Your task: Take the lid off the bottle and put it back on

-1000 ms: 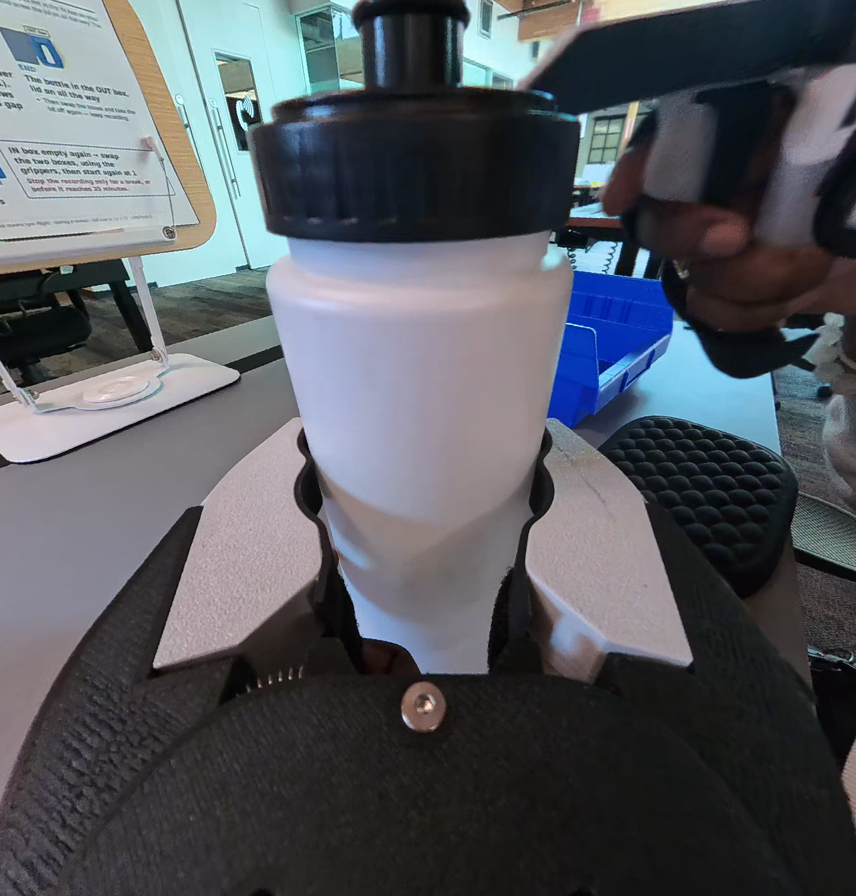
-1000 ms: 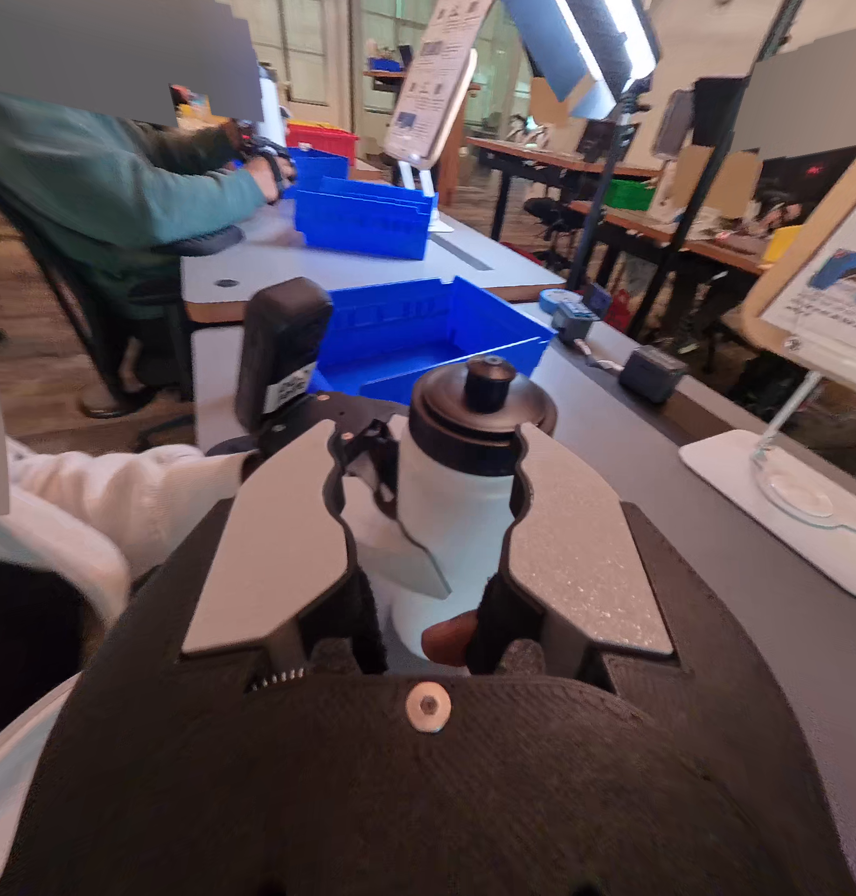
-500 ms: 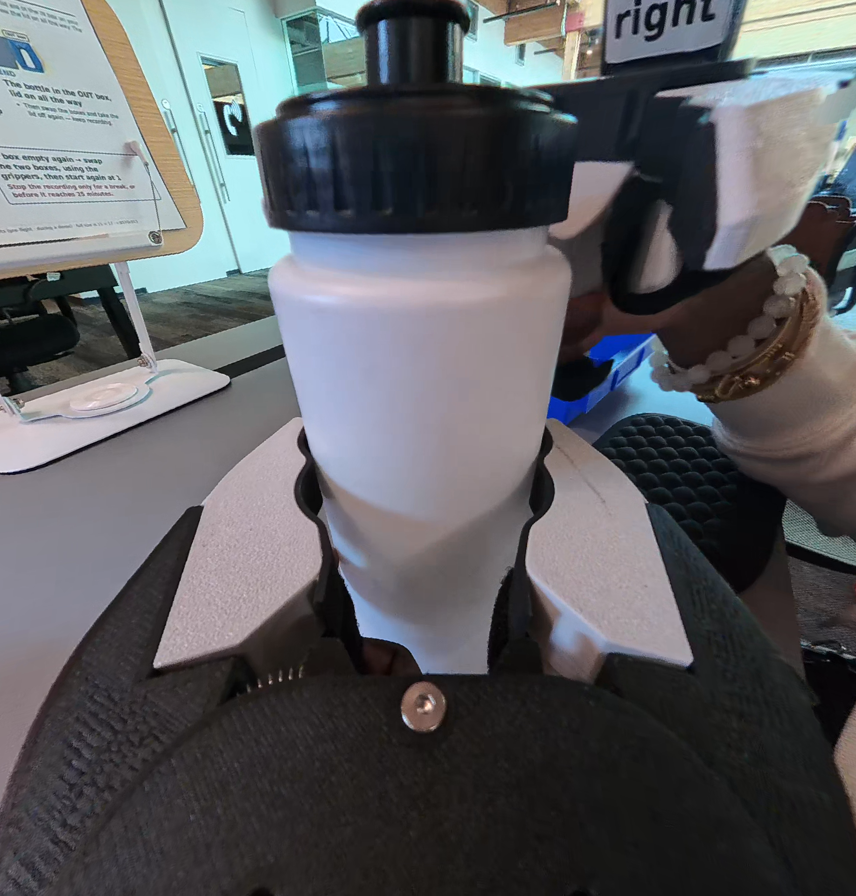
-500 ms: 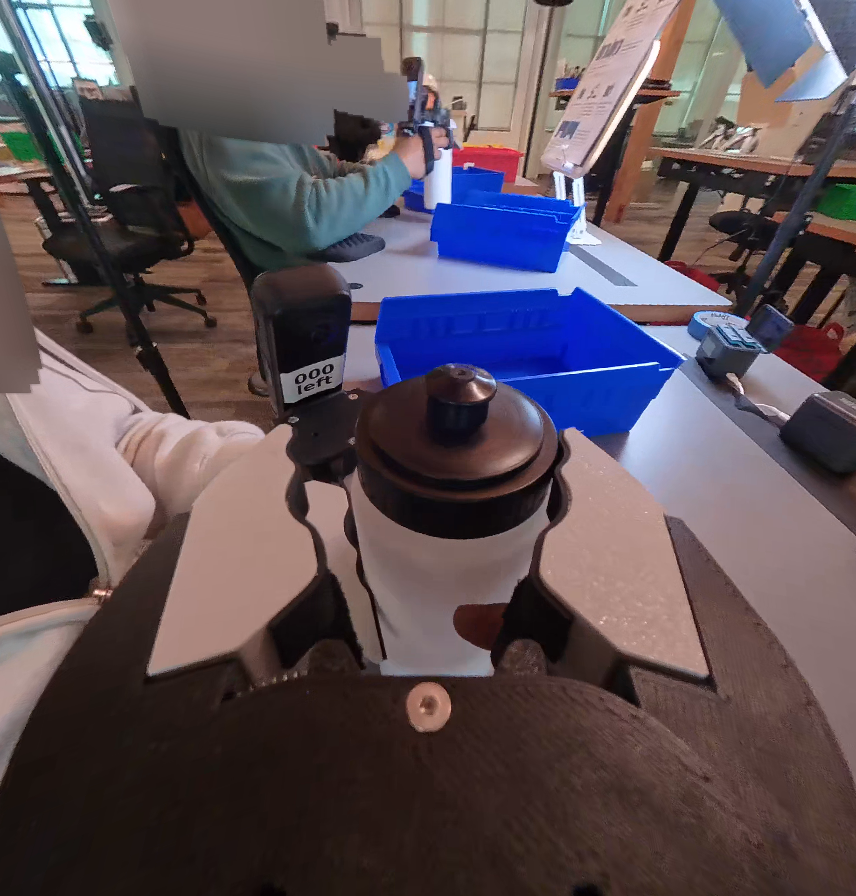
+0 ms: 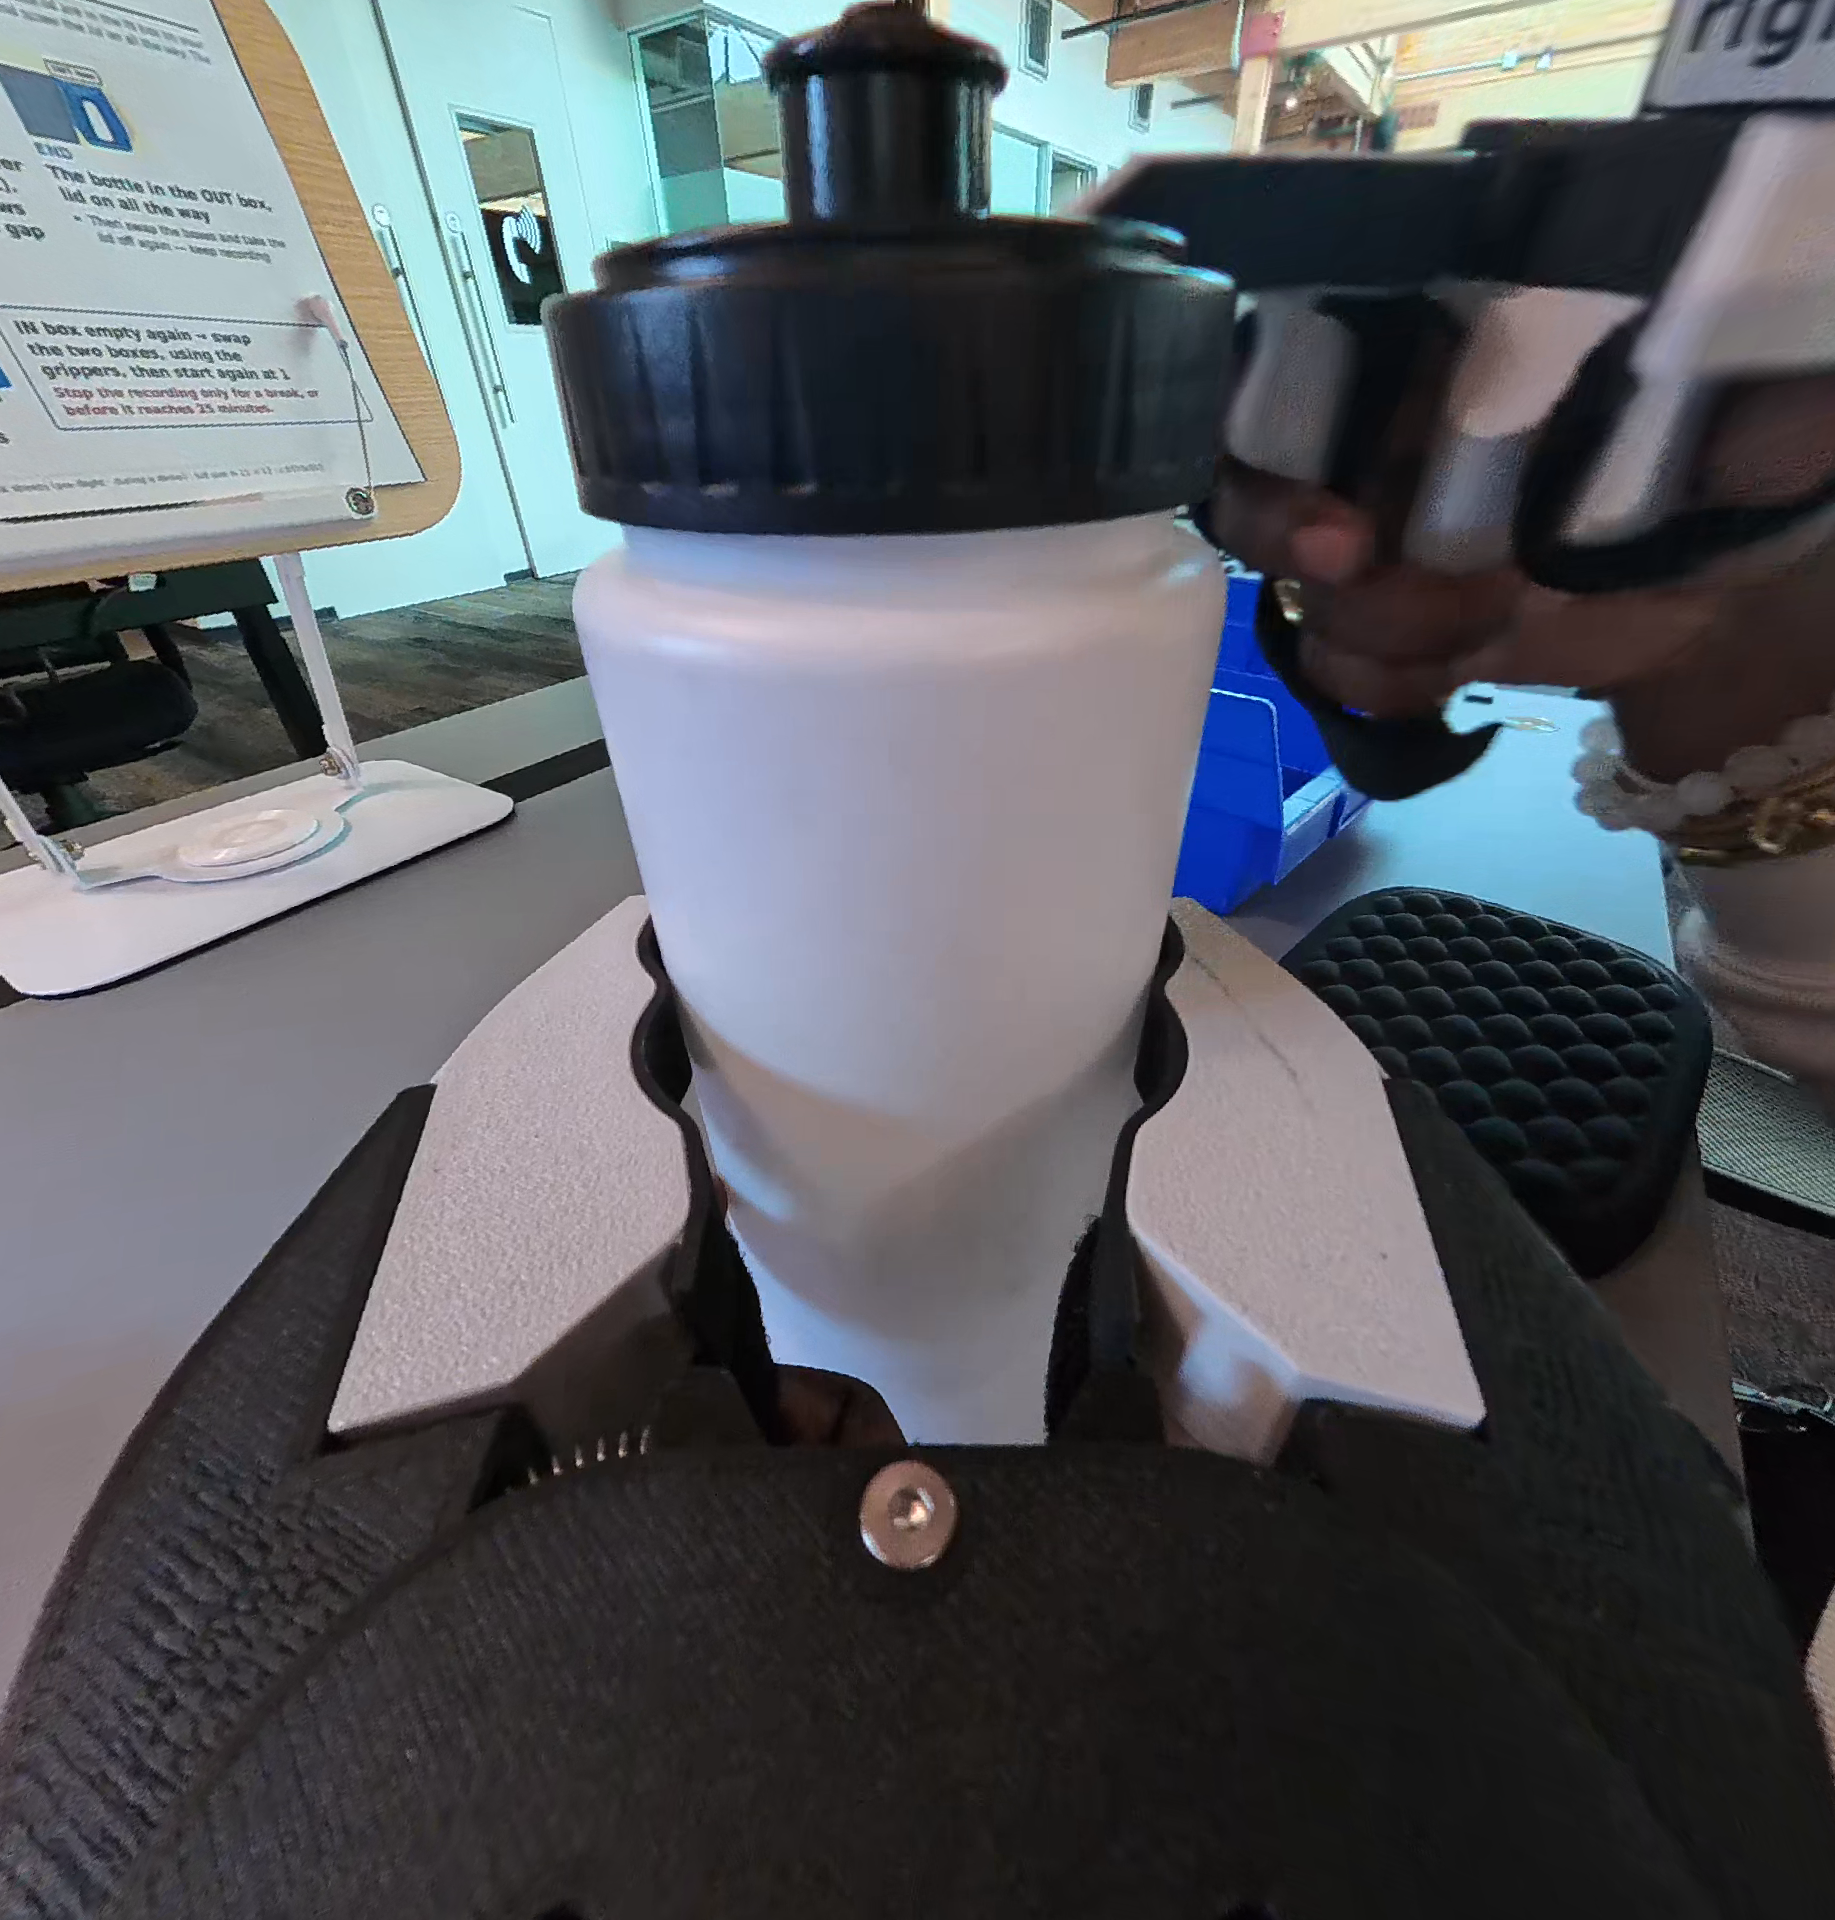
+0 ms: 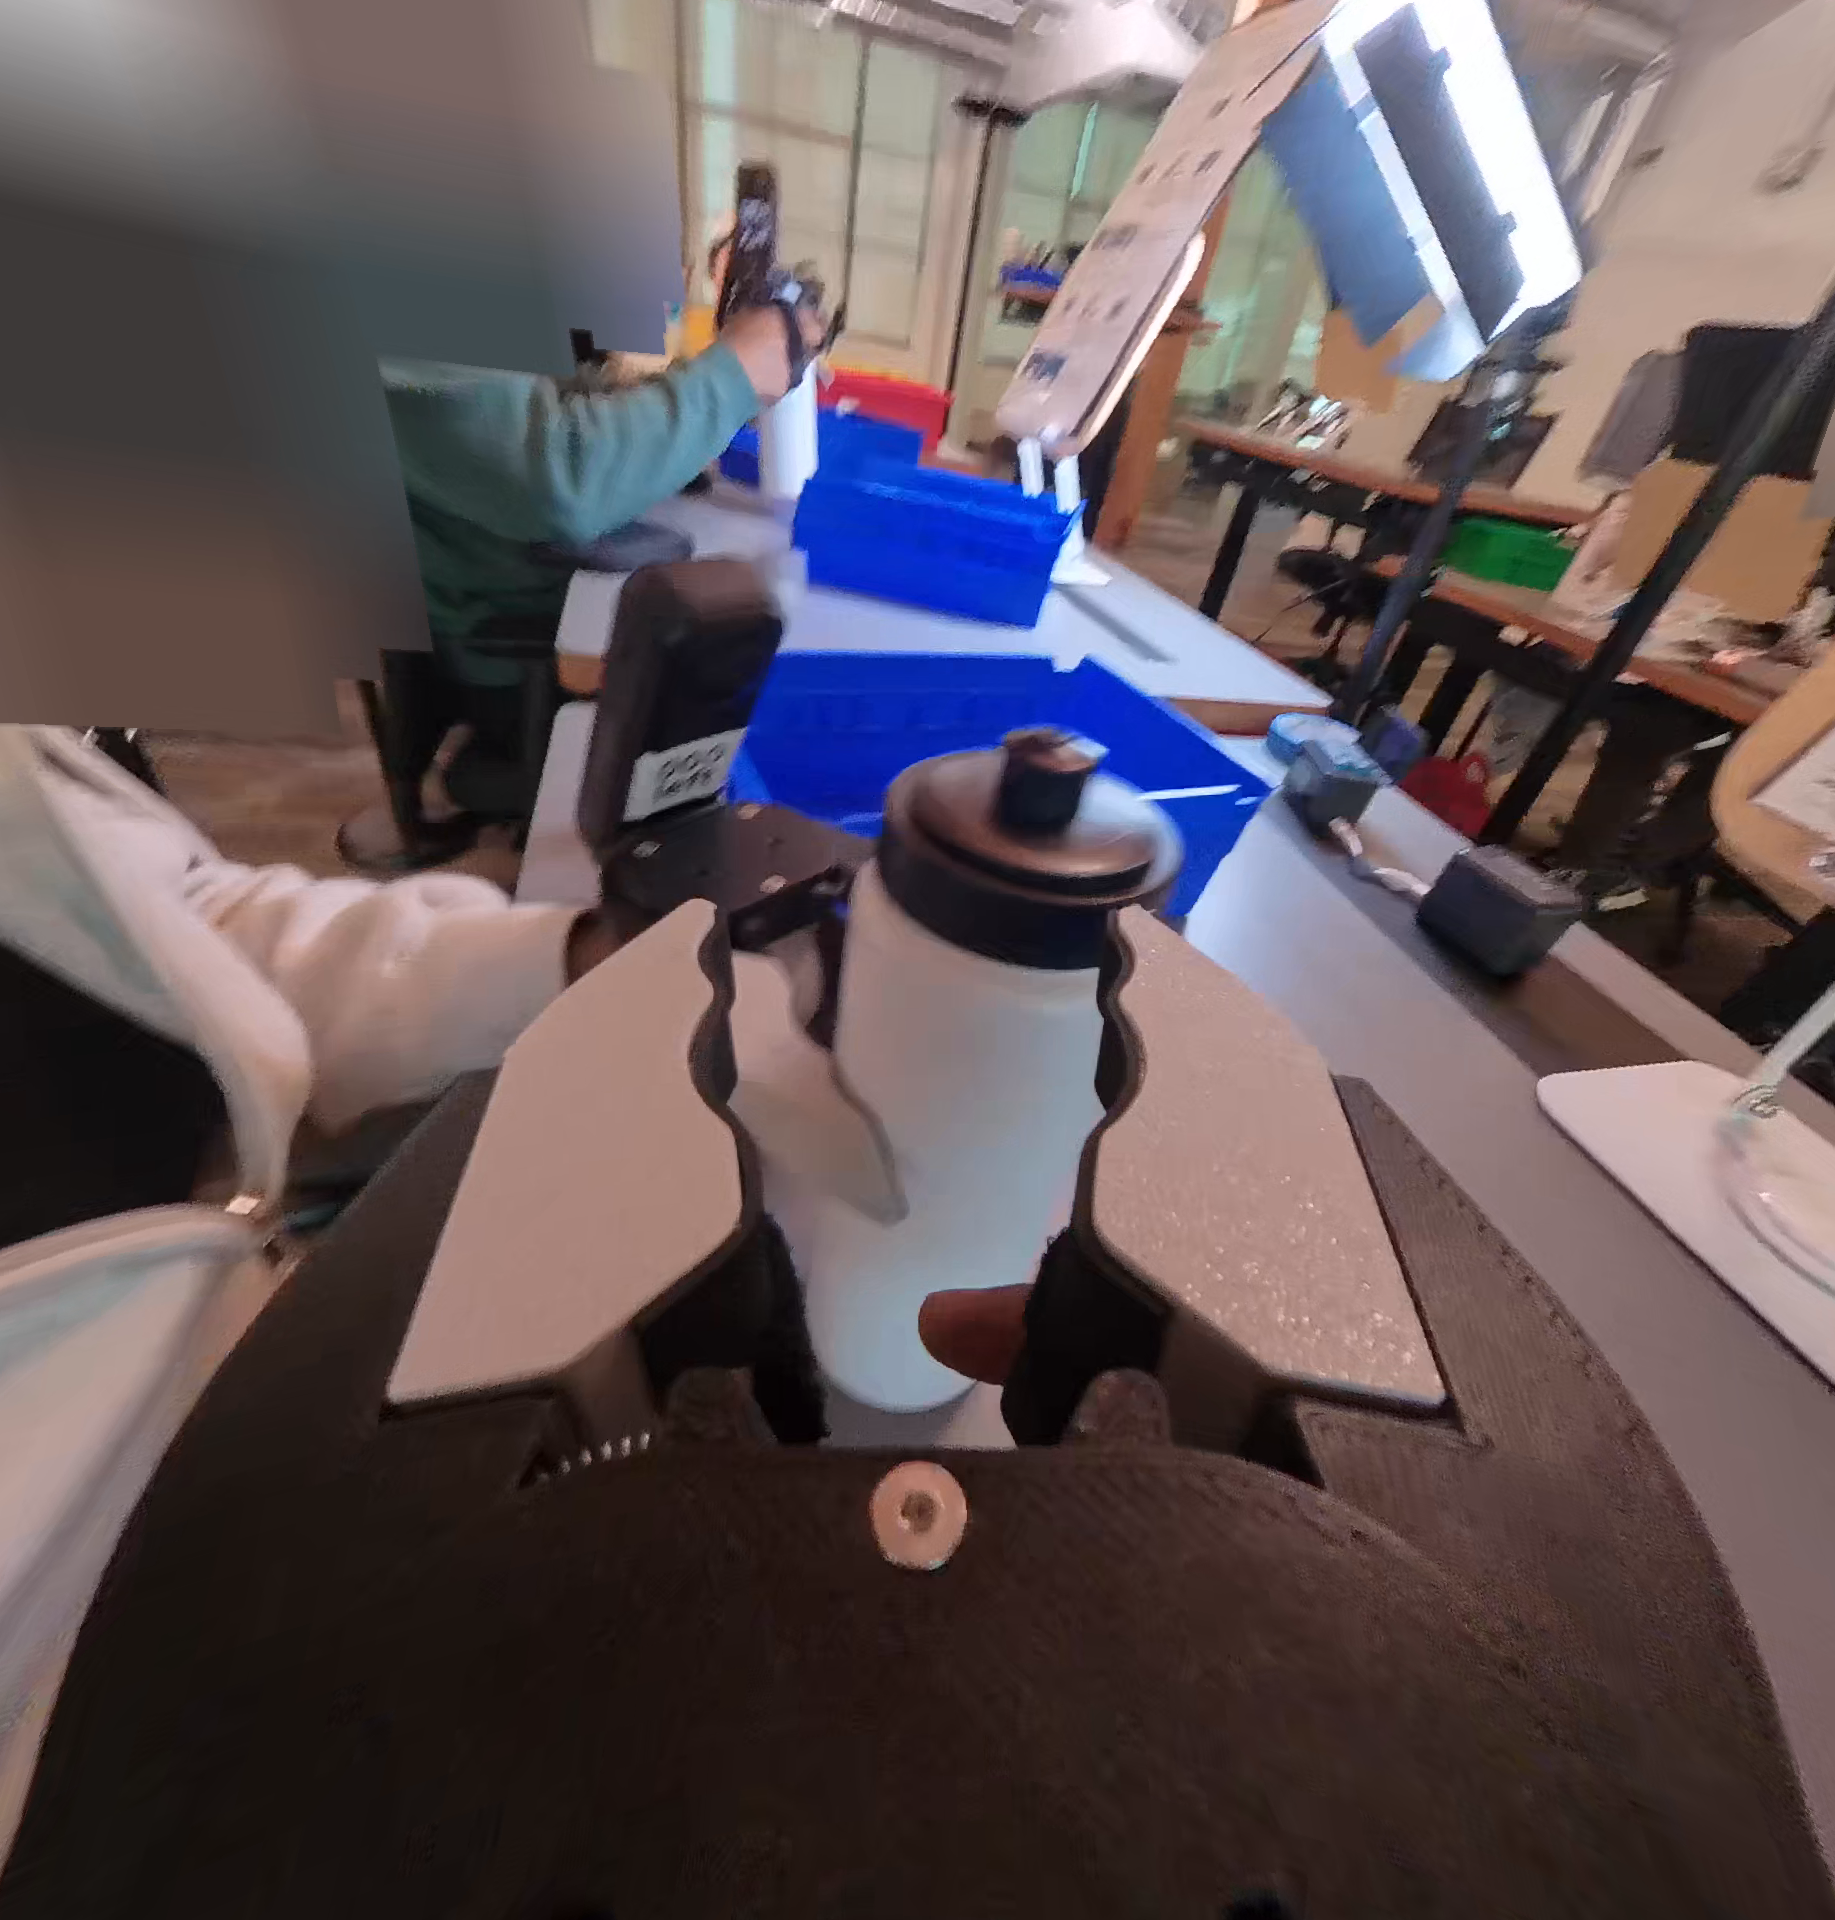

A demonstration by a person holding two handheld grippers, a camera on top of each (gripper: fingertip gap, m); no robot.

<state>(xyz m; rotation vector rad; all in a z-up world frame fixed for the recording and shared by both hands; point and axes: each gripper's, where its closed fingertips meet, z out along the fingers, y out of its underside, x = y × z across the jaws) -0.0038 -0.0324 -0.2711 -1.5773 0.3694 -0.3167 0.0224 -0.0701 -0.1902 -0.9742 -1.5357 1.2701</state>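
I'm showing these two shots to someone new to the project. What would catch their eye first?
First the white bottle with its black lid on, filling the left wrist view, clamped low on its body by the left gripper. Next, the right gripper, open, with the bottle seen between its fingers, beyond them and below the lid. Behind the bottle, a blue bin sits on the grey table.

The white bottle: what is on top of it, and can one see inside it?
A black lid with a spout sits on the white bottle, which the left gripper clamps. The opaque wall and the lid hide the inside.
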